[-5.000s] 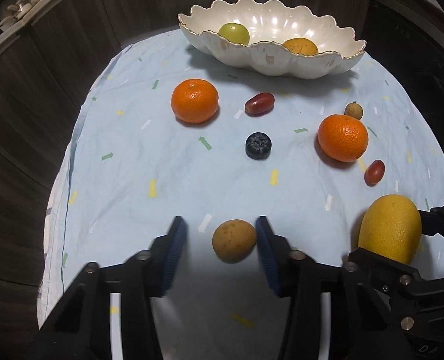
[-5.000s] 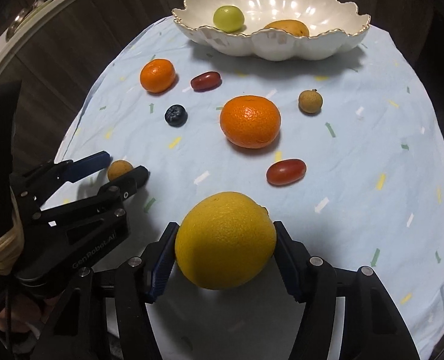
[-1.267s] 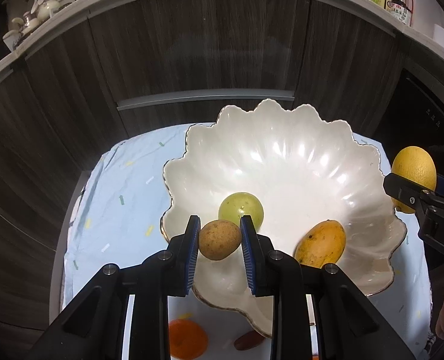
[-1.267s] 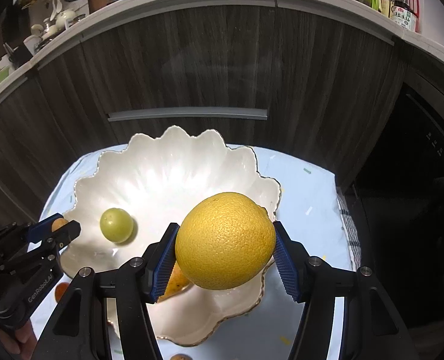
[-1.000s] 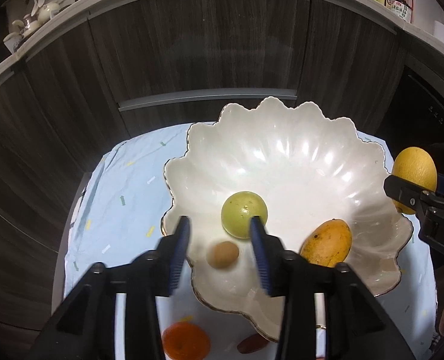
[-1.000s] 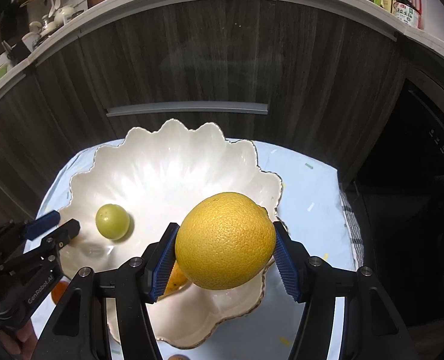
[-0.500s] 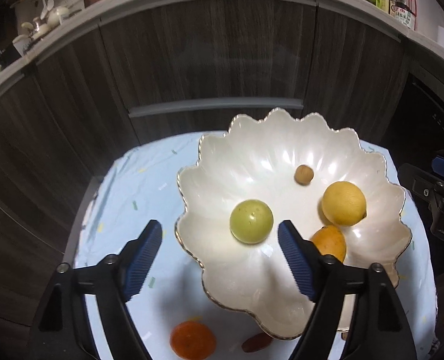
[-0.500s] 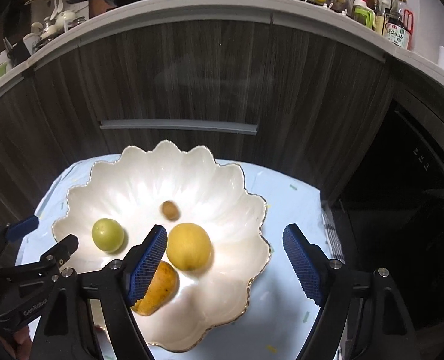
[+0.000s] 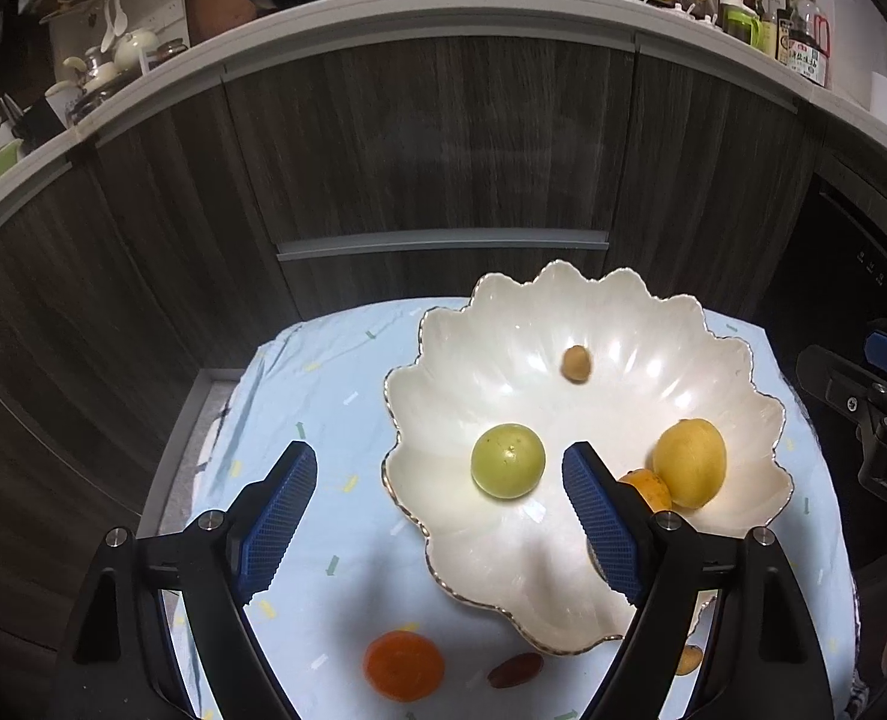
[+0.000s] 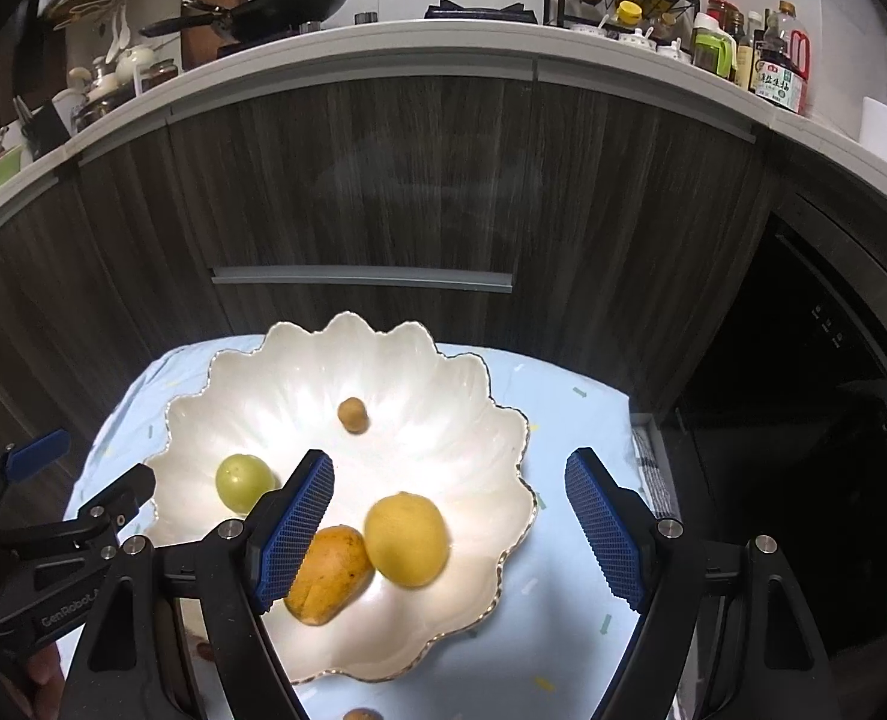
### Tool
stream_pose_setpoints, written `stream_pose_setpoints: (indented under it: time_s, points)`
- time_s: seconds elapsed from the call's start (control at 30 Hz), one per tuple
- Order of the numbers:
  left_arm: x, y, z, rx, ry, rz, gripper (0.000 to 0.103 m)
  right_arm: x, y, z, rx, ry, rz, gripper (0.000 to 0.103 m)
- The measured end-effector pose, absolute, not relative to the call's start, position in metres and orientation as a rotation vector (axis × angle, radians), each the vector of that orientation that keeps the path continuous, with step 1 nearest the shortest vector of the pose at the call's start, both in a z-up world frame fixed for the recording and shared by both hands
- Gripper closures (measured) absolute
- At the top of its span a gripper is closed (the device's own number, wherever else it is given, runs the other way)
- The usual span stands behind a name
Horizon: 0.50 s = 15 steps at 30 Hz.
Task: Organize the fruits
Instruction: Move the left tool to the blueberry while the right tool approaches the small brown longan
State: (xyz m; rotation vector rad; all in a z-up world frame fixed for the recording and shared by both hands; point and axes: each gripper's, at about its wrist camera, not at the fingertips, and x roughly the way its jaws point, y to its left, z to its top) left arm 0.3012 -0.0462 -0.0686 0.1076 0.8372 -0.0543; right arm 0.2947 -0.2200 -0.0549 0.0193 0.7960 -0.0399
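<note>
A white scalloped bowl (image 9: 623, 324) (image 10: 383, 360) sits on a pale blue cloth (image 9: 323, 396). Inside it lie a green round fruit (image 9: 508, 461) (image 10: 240, 481), a small brown fruit (image 9: 576, 363) (image 10: 352, 414), a big yellow citrus (image 9: 689, 462) (image 10: 406, 539) and a mango (image 9: 644, 487) (image 10: 329, 575) touching the citrus. My left gripper (image 9: 437, 462) hovers over the bowl's left rim, its jaws opening with nothing held between them. Above the bowl's right side my right gripper (image 10: 449, 462) stands open and empty.
On the cloth in front of the bowl lie an orange tangerine (image 9: 404, 665), a red grape (image 9: 515, 669) and a small tan fruit (image 9: 686, 660). Dark wooden cabinets (image 10: 383, 192) rise just behind the table. A kitchen counter with bottles and a pan runs above them.
The left gripper let the small brown fruit fall into the bowl and the right one released the yellow citrus. Both jaws spread wide and both grippers rose above the bowl.
</note>
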Motion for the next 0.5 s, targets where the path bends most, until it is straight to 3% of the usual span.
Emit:
stream_pose_setpoints:
  time_s: [0.5]
  points:
    - [0.279,-0.041,-0.042,0.105,0.793,-0.046,0.018,0.268,-0.217,-0.035,0.033,0.757,-0.034,0.023]
